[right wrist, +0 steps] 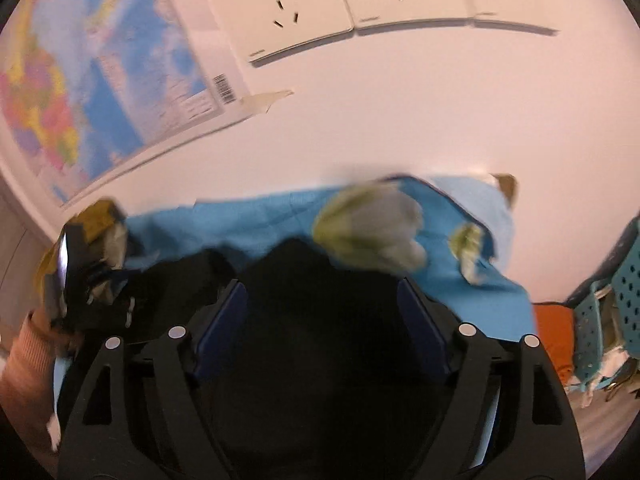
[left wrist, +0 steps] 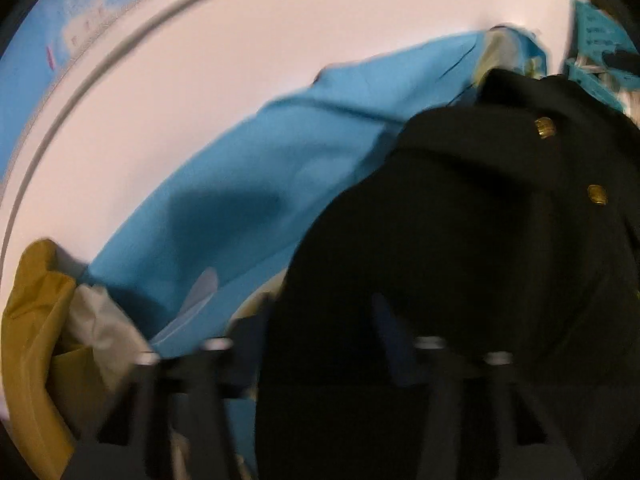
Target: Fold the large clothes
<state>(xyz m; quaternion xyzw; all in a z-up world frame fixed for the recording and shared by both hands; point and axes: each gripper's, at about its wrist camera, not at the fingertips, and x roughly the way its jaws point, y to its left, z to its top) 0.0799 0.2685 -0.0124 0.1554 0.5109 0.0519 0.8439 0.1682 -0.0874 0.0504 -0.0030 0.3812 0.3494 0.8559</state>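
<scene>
Black coat [right wrist: 320, 320] is mid-fold: your left gripper [left wrist: 384, 320] is clenched on it, your right gripper [right wrist: 322, 312] released. Next, regrip an edge with the right.

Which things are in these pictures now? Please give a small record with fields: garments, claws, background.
garments: black garment with gold buttons lying over a blue cloth
left claw: shut, black fabric around it, grip unclear
right claw: open, above black fabric
background: white wall with sockets and a map
side: teal basket at right
</scene>
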